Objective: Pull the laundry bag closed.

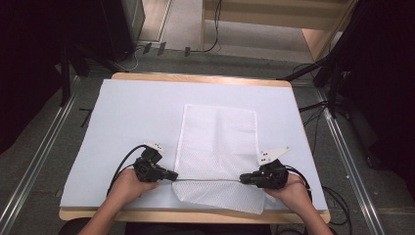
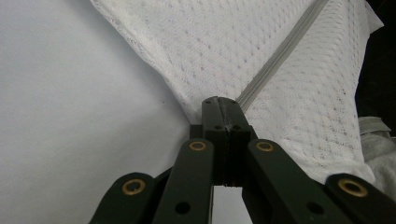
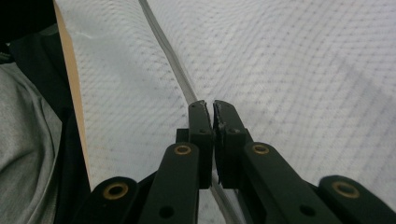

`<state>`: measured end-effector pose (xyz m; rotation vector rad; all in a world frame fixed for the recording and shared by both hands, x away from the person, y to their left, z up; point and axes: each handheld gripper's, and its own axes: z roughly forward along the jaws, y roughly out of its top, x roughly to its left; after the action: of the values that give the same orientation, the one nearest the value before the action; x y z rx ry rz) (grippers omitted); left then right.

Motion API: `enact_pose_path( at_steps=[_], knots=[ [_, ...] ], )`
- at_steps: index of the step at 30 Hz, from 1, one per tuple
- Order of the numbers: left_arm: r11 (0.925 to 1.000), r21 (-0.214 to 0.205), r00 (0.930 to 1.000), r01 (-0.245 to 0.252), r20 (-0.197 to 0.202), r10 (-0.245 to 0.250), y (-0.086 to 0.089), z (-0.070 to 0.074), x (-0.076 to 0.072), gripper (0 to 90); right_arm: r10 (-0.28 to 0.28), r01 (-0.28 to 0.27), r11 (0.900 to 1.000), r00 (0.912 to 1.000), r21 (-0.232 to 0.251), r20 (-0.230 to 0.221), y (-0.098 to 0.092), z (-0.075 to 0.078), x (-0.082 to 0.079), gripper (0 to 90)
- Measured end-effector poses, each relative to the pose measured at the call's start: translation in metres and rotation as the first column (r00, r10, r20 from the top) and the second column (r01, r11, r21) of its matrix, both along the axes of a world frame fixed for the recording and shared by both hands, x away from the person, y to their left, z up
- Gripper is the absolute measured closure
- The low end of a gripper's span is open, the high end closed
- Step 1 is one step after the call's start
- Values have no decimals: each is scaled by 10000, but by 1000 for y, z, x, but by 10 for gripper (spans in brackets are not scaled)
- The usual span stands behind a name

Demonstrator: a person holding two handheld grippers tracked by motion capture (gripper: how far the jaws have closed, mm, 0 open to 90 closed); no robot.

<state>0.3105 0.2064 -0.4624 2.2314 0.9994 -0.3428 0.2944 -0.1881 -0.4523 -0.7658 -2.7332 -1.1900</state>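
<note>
Mesh laundry bag (image 1: 218,142), white, flat on table mat (image 1: 127,117). Left gripper (image 1: 172,175) and right gripper (image 1: 243,178) pinch its zipper band (image 1: 208,180) ends, near edge. Grasp done; fold probably outstanding.

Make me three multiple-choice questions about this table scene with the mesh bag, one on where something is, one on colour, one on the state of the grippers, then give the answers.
1. Where does the mesh bag lie on the table pad?
A. Far left corner
B. Around the middle, reaching the near edge
C. Hanging off the far edge

2. What colour is the mesh bag?
A. White
B. Red
C. Black

3. How do the left gripper and right gripper stand?
A. Both wide open above the bag
B. One open, one shut
C. Both shut on the bag's zipper edge

Answers:
1. B, the high view shows it running from mid-pad toward the person.
2. A, the netting is white in each view.
3. C, each gripper view shows the jaws pressed together on the fabric beside the zipper.
</note>
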Motion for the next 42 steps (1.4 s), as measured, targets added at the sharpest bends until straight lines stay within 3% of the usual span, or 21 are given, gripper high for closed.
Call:
enact_pose_path(
  at_steps=[10,17,36,42],
  knots=[
    [10000,-22,10000,-16,-39,16,0,0,0,900,95,-93,9997,9999,-210,109,-4,0,-1,890],
    [10000,-14,10000,3,-30,-3,0,0,0,900,-206,206,9998,9997,33,118,-20,1,-3,889],
    [10000,-26,10000,27,79,-27,0,0,-1,900,-70,70,10000,10000,-65,-10,-22,0,-4,889],
    [10000,-39,10000,35,48,-35,0,0,0,900,-324,323,9994,9995,-101,-51,-31,1,-4,890]
  ],
)
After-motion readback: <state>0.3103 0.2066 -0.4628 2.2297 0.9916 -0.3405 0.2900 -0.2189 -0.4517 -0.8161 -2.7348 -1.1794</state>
